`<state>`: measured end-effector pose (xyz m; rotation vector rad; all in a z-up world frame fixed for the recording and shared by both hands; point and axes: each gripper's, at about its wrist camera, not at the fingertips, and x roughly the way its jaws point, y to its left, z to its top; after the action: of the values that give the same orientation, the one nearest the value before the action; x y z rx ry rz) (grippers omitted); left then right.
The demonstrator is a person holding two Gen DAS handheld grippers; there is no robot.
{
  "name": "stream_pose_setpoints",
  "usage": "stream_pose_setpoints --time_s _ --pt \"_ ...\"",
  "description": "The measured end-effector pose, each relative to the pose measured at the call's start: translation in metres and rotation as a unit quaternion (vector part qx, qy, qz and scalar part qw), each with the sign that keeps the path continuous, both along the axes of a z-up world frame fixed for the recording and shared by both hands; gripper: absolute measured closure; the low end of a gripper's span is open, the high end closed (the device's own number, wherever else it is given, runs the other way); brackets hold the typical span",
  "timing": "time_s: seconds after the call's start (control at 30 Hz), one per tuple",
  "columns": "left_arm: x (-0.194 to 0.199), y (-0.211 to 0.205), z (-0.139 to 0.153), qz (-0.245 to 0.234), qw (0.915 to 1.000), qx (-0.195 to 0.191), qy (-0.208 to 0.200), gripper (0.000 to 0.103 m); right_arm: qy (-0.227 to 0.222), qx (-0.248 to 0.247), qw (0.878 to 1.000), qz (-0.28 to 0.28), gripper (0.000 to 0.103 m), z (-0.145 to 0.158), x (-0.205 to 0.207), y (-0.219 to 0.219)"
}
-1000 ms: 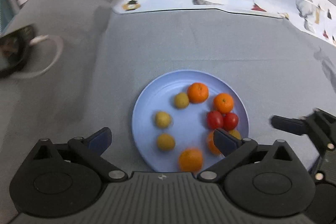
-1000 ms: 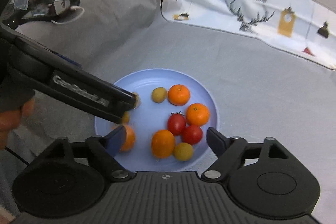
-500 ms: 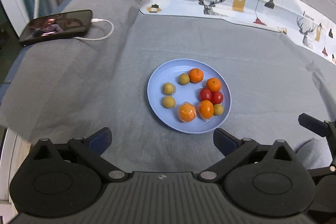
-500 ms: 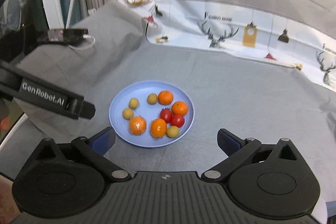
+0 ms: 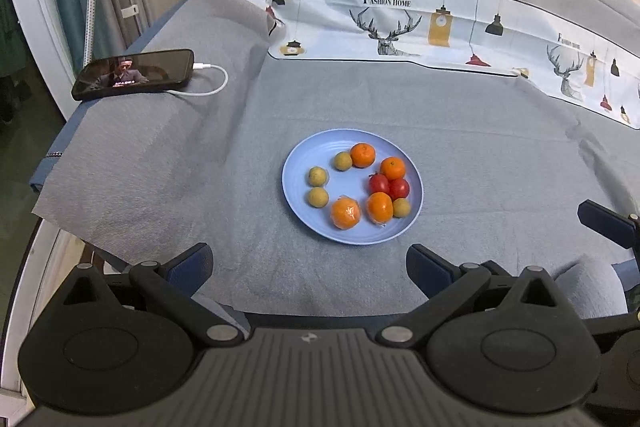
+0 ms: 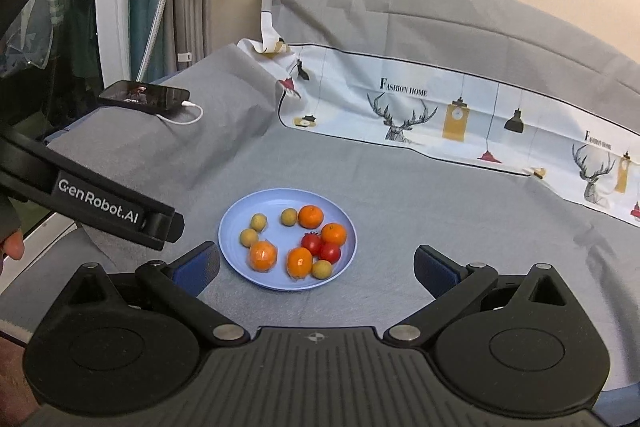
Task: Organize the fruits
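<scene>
A light blue plate [image 5: 296, 183] [image 6: 234, 227] sits in the middle of the grey cloth. On it lie several orange mandarins [image 5: 345, 213] [image 6: 263, 255], two red tomatoes [image 5: 379, 183] [image 6: 311, 243] and several small yellow-green fruits [image 5: 318, 176] [image 6: 258, 221]. My left gripper [image 5: 308, 263] is open and empty, held back from the plate's near edge. My right gripper [image 6: 316, 265] is open and empty, just short of the plate's near rim. The left gripper's arm [image 6: 100, 207] shows at the left of the right wrist view.
A black phone [image 5: 134, 73] [image 6: 144, 95] on a white charging cable lies at the far left of the cloth. A printed white cloth with deer [image 5: 400, 23] [image 6: 420, 115] runs along the back. The table's edge drops off at the left and near side.
Both grippers have pulled back and up from the plate, which now looks smaller and farther. The left gripper no longer reaches over the plate. The fruits have stayed in place since half a second ago.
</scene>
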<state>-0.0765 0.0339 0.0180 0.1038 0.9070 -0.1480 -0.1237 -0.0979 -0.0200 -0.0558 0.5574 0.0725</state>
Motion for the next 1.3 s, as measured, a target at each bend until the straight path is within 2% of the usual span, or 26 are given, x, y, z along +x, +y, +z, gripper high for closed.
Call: stream_pose_setpoints --time_s 0.73,1.3 --pt "-0.0082 -0.0048 0.0045 0.001 0.9995 0.026 -0.018 0.0 -0.007 -0.007 1.0 -0.012 0.001 0.0025 -0.0095 0.0025" --pt "-0.0049 -0.0061 0.0022 0.002 0.9991 0.039 -0.017 0.0 -0.003 -0.008 1.0 -0.011 0.001 -0.0016 -0.006 0.0017"
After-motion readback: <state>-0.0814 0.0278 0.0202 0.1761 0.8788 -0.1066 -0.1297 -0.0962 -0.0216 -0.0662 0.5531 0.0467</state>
